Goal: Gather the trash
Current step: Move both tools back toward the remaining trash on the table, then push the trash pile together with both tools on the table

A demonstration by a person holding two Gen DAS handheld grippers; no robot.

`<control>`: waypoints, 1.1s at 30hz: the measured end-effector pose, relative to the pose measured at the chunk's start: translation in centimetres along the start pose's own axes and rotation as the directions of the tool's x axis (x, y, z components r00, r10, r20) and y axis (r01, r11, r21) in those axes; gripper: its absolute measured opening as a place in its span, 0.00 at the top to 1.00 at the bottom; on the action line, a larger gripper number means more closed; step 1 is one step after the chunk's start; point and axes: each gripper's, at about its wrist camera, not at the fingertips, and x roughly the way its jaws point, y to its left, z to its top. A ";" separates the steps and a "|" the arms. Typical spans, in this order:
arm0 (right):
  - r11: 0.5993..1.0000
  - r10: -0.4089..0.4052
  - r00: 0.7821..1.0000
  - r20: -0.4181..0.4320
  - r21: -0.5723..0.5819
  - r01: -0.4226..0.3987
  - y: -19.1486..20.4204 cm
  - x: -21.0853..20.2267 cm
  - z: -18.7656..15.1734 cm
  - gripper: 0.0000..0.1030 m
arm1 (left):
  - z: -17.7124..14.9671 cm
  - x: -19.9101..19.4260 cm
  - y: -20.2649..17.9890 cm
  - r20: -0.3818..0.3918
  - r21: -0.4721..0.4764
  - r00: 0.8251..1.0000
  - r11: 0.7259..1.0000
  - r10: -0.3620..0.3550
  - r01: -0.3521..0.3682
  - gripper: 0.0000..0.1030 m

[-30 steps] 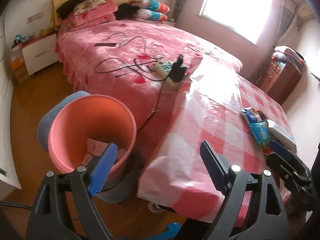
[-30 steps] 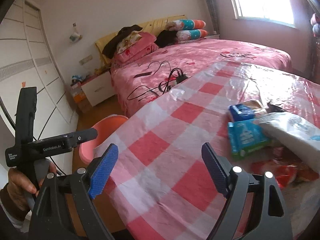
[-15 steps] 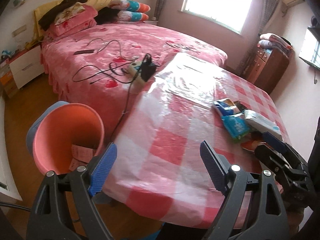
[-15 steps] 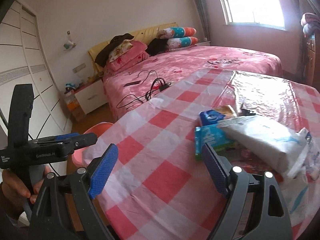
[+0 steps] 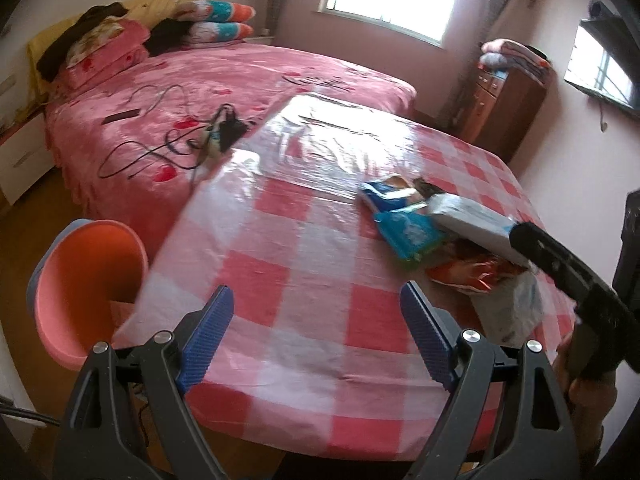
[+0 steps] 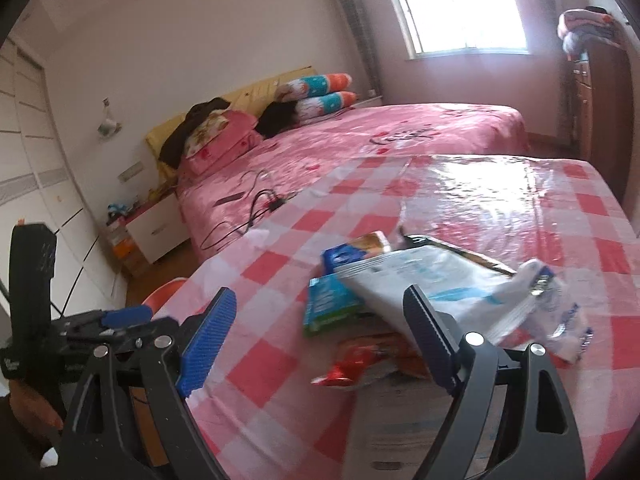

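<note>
A pile of trash lies on the red-and-white checked table: a blue-green packet, a blue snack bag, a white tissue pack, a red wrapper and a crumpled white bag. The same pile shows in the right wrist view: packet, tissue pack, red wrapper. A pink bin stands on the floor left of the table. My left gripper is open and empty over the table's near edge. My right gripper is open and empty, close before the pile.
A pink bed with cables and a power strip stands behind the table. A white nightstand is by the headboard. A brown dresser stands at the far right wall.
Both grippers have swung right, from the bin toward the trash pile. The pile is now nearer and larger in both views. Both stay open.
</note>
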 end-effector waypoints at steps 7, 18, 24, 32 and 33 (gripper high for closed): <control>0.998 -0.043 0.999 0.016 0.039 0.042 -2.7 -1.1 0.5 0.18 | -0.1 0.7 -2.9 -0.020 0.058 0.999 0.997 -0.045 0.046 0.17; 0.986 -0.075 0.997 0.019 0.147 0.072 -8.1 -2.3 0.9 0.18 | 0.1 1.8 -6.7 -0.048 0.110 0.994 0.989 -0.097 0.102 0.17; 0.967 -0.127 0.992 -0.013 0.221 0.127 -12.6 -2.6 0.9 0.18 | 0.4 2.3 -9.0 -0.086 0.126 0.983 0.977 -0.164 0.174 0.17; 0.936 -0.180 0.979 -0.099 0.289 0.202 -17.4 -2.4 -0.2 0.20 | 2.6 4.4 -11.2 -0.157 -0.061 0.924 0.937 -0.348 0.343 0.17; 0.936 -0.177 0.978 -0.107 0.288 0.201 -17.5 -2.3 -0.3 0.22 | 2.8 4.6 -11.5 -0.159 -0.076 0.921 0.934 -0.357 0.349 0.17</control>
